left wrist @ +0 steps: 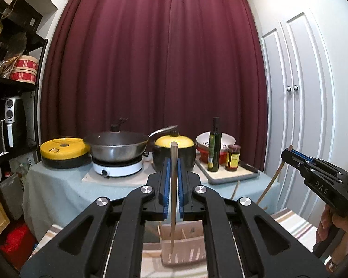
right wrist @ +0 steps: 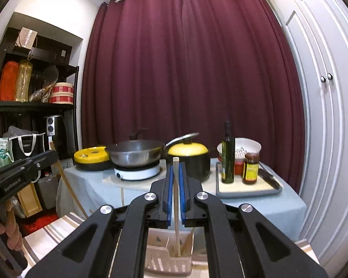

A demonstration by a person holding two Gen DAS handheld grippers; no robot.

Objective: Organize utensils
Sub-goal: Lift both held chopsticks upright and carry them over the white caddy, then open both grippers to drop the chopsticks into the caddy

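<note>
Maroon curtain (left wrist: pixel 155 58) across back wall, white cupboard doors (left wrist: pixel 294 88) at rt, black shelving (right wrist: pixel 34 106) at lt

The left gripper (left wrist: pixel 174 169) pointed level and forward, its blue-padded fingers (left wrist: pixel 165 185) drawn in close and parallel, pinching a thin upright stick between them. The right gripper (right wrist: pixel 175 176) was held the same way at about the same height, its pads (right wrist: pixel 182 185) closed in on a second stick (each device showed at the edge of the other's camera, so the two were side by side but apart). A bare hand (left wrist: pixel 331 227) gripped the right unit's handle from below, and fingers (right wrist: pixel 10 227) curled round the left unit's handle.
</note>
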